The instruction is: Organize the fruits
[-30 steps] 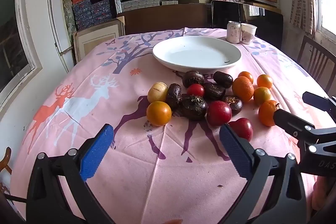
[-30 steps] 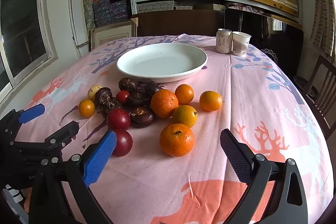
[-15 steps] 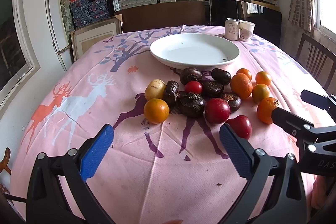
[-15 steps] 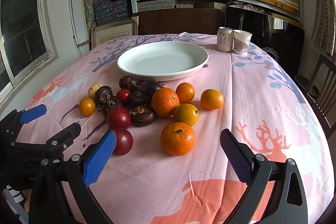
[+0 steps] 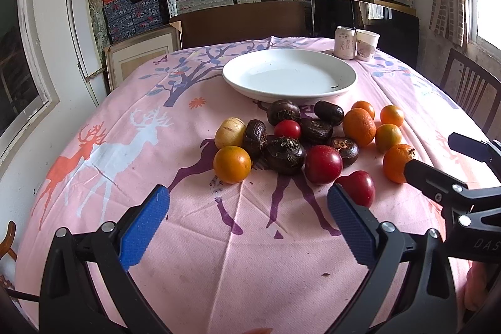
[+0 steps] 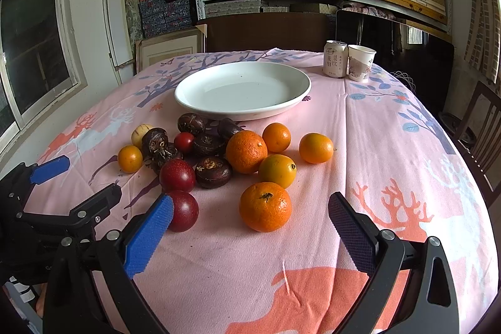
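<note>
A heap of fruit lies on the pink tablecloth in front of an empty white plate (image 5: 289, 77) (image 6: 242, 89). It holds several oranges, such as the nearest one (image 6: 265, 206), several dark brown water chestnuts (image 5: 285, 155), red plums (image 5: 323, 164) (image 6: 183, 210), a small red tomato (image 5: 287, 129) and a pale yellow fruit (image 5: 229, 136). My left gripper (image 5: 249, 227) hangs open above the cloth, short of the heap. My right gripper (image 6: 250, 229) is open too, with the nearest orange just beyond its fingertips. Neither holds anything.
A drink can (image 6: 334, 58) and a paper cup (image 6: 360, 63) stand behind the plate at the table's far right. A wooden chair (image 6: 482, 127) stands at the right edge. Shelves of boxes fill the back wall. The right gripper's fingers (image 5: 438, 183) show in the left view.
Both grippers have eased slightly forward towards the fruit, so the heap and plate sit a little nearer in view. Nothing was taken hold of or let go.
</note>
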### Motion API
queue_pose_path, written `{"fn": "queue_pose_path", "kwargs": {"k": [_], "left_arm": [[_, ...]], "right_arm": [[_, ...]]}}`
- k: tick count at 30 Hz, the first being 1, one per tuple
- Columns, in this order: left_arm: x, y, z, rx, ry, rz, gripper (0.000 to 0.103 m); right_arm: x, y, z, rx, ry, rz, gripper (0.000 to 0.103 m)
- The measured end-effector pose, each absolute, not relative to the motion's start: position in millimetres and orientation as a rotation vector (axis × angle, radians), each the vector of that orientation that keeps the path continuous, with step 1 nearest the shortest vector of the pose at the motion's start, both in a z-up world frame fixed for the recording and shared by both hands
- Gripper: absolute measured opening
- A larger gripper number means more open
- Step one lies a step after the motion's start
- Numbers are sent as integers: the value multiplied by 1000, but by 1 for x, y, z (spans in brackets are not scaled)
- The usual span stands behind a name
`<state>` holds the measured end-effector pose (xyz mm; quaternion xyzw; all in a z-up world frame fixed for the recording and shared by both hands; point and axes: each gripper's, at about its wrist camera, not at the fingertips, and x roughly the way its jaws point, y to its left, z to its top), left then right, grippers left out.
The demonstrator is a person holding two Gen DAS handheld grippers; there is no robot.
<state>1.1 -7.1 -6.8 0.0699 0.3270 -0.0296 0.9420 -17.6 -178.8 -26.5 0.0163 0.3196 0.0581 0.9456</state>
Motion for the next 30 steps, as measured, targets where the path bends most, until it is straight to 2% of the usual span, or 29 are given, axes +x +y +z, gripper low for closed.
{"fn": "queue_pose_path", "kwargs": {"k": [30], "left_arm": [[1, -10, -10, 145, 672, -61, 99]], "right_arm": [[-16, -178, -27, 32, 654, 120, 100]]}}
